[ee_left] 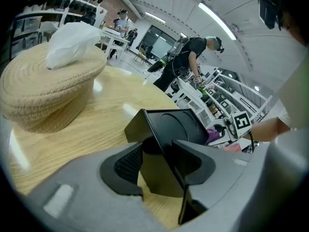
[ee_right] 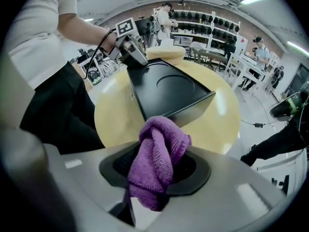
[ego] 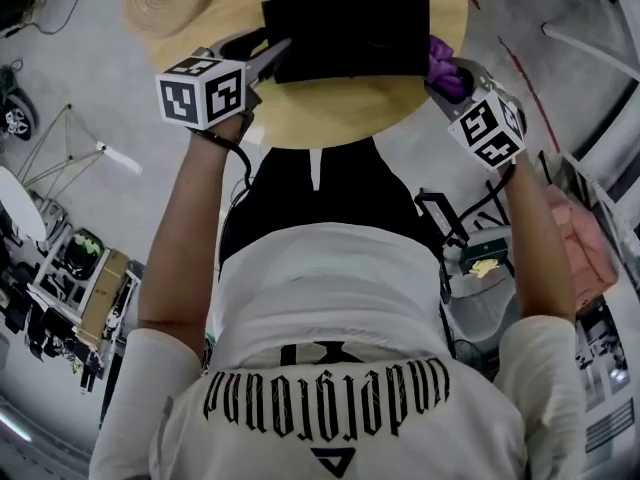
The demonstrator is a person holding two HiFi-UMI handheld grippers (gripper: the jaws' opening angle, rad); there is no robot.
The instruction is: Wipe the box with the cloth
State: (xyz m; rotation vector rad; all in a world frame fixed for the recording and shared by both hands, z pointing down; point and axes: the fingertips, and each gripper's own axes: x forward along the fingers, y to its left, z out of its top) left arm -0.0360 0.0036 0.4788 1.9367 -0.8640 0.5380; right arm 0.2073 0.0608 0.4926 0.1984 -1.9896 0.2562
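Note:
A flat black box (ego: pixel 348 34) lies on the round wooden table (ego: pixel 330 113). My left gripper (ego: pixel 272 60) is shut on the box's near left corner (ee_left: pixel 159 173), tilting that corner up off the wood. The box's lid with a round embossed ring (ee_right: pixel 170 90) faces my right gripper. My right gripper (ego: pixel 447 78) is shut on a bunched purple cloth (ee_right: pixel 157 161), held just off the box's right edge; the purple cloth (ego: pixel 442 68) shows beside the box, not touching it.
A woven straw basket with white tissue (ee_left: pixel 46 83) sits at the table's far left (ego: pixel 165 3). The table edge lies close to my body. Shelving, white racks and other people (ee_left: pixel 193 57) stand beyond the table.

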